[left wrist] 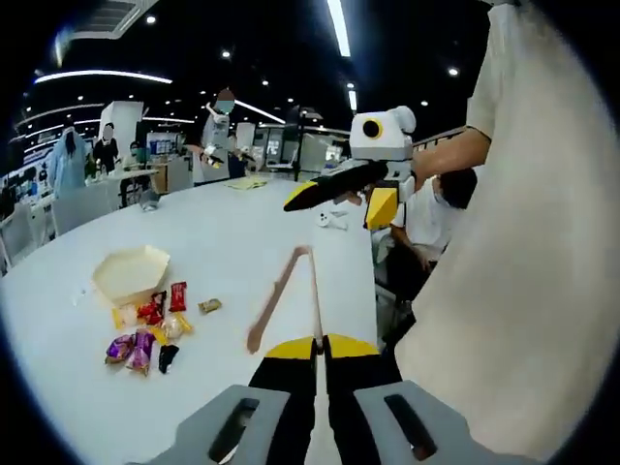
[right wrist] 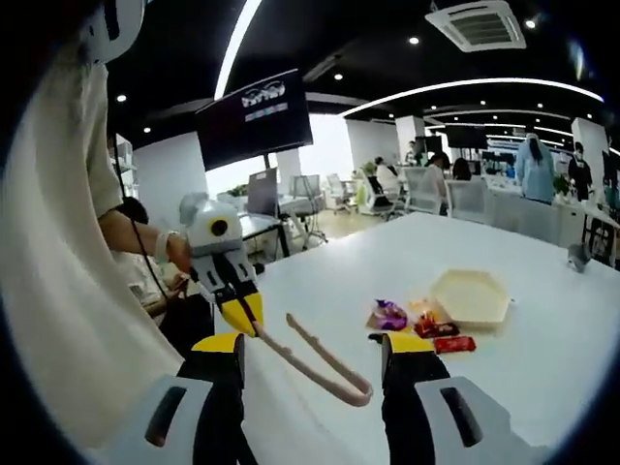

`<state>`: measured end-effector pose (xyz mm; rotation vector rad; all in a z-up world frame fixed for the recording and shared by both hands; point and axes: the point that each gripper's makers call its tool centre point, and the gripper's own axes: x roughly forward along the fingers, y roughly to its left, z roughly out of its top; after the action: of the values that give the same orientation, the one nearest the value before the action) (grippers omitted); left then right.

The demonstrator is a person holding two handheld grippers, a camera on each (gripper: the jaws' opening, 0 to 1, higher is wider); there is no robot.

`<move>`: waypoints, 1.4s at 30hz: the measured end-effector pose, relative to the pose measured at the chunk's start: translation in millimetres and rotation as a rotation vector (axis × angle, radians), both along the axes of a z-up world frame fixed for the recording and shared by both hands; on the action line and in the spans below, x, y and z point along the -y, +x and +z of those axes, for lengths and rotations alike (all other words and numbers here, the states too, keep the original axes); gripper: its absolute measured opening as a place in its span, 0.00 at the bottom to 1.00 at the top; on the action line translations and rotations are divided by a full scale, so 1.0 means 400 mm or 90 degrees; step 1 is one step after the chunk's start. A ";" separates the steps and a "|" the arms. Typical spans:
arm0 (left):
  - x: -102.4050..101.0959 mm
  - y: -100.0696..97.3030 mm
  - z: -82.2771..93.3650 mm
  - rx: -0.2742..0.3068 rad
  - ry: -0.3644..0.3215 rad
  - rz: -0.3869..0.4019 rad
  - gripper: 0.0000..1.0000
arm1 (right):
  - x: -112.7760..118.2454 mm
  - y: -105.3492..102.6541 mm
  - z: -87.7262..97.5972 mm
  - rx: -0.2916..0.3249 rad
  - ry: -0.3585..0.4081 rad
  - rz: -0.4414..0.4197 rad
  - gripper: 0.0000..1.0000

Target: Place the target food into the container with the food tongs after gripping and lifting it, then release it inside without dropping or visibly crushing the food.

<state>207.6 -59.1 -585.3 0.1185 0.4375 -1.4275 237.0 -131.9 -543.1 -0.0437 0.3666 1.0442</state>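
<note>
Wrapped sweets scattered on white desk beside empty hexagonal container. Left tool clenched on pink tongs; right tool released, holding nothing.

The counter was plain white. On it the container was pale cream, a hexagon without pattern. Just beside the container lay the wrapped sweets: red wrappers nearest it, then yellow and gold ones, with purple foil and one black piece farthest from it. The food tongs were a dull pink all over. The left gripper was black with yellow tips on a grey body. The right gripper showed the same black jaws, yellow tips and grey body. The person's shirt was off-white and unpatterned. Beyond the counter, the ceiling was black, crossed by white light strips.
</note>
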 end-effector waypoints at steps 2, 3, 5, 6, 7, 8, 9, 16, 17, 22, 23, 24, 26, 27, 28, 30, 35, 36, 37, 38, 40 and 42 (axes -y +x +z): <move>0.004 -0.007 0.018 -0.002 -0.012 -0.008 0.00 | -0.007 -0.001 0.005 -0.006 0.001 0.013 0.59; 0.006 -0.014 0.037 -0.003 -0.024 -0.015 0.00 | -0.012 0.001 0.013 -0.006 0.005 0.025 0.59; 0.009 -0.018 0.063 -0.007 -0.043 -0.021 0.00 | -0.016 0.003 0.019 -0.010 0.010 0.036 0.59; 0.010 -0.019 0.074 -0.009 -0.052 -0.023 0.00 | -0.019 0.003 0.023 -0.018 0.014 0.046 0.59; 0.011 -0.020 0.082 -0.011 -0.059 -0.025 0.00 | -0.023 0.004 0.028 -0.021 0.018 0.054 0.59; 0.013 -0.017 0.090 -0.012 -0.069 -0.022 0.00 | -0.025 0.003 0.029 -0.022 0.018 0.059 0.59; 0.013 -0.015 0.096 -0.013 -0.074 -0.020 0.00 | -0.028 0.003 0.029 -0.024 0.018 0.064 0.59; 0.019 -0.015 0.054 -0.026 -0.048 -0.024 0.00 | -0.044 -0.014 -0.034 -0.039 -0.032 0.102 0.59; 0.021 -0.015 0.042 -0.030 -0.044 -0.019 0.00 | -0.047 -0.021 -0.045 -0.043 -0.037 0.106 0.59; 0.027 -0.017 0.069 -0.040 -0.077 -0.006 0.00 | -0.073 -0.080 -0.107 -0.076 -0.061 0.149 0.59; 0.027 -0.017 0.071 -0.041 -0.078 -0.006 0.00 | -0.075 -0.082 -0.110 -0.078 -0.062 0.151 0.59; 0.026 -0.014 0.079 -0.041 -0.082 -0.004 0.00 | -0.079 -0.087 -0.118 -0.081 -0.061 0.155 0.59; 0.023 -0.010 0.090 -0.046 -0.091 -0.004 0.00 | -0.077 -0.084 -0.118 -0.087 -0.052 0.151 0.59; 0.019 -0.006 0.100 -0.048 -0.099 -0.001 0.00 | -0.076 -0.076 -0.111 -0.092 -0.035 0.140 0.59; 0.017 0.001 0.117 -0.055 -0.118 0.006 0.00 | -0.073 -0.065 -0.105 -0.095 -0.019 0.127 0.59; 0.012 0.007 0.136 -0.059 -0.137 0.012 0.00 | -0.068 -0.053 -0.101 -0.100 -0.007 0.117 0.59; 0.008 0.014 0.210 -0.063 -0.185 0.017 0.00 | -0.080 -0.039 -0.076 -0.102 0.024 0.113 0.57; 0.011 0.011 0.217 -0.060 -0.185 0.012 0.00 | -0.090 -0.041 -0.067 -0.102 0.029 0.122 0.56; 0.012 0.010 0.220 -0.060 -0.185 0.009 0.00 | -0.093 -0.042 -0.064 -0.101 0.030 0.125 0.56; 0.015 0.006 0.226 -0.060 -0.187 0.005 0.00 | -0.104 -0.045 -0.053 -0.103 0.038 0.138 0.55; 0.017 0.003 0.231 -0.061 -0.190 0.002 0.00 | -0.118 -0.051 -0.035 -0.107 0.054 0.153 0.54; 0.020 -0.002 0.245 -0.064 -0.201 -0.002 0.00 | -0.126 -0.055 -0.021 -0.107 0.062 0.164 0.52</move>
<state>206.6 -67.3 -487.4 -0.2084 0.2885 -1.4918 215.1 -81.4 -551.5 0.0870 0.4704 1.3233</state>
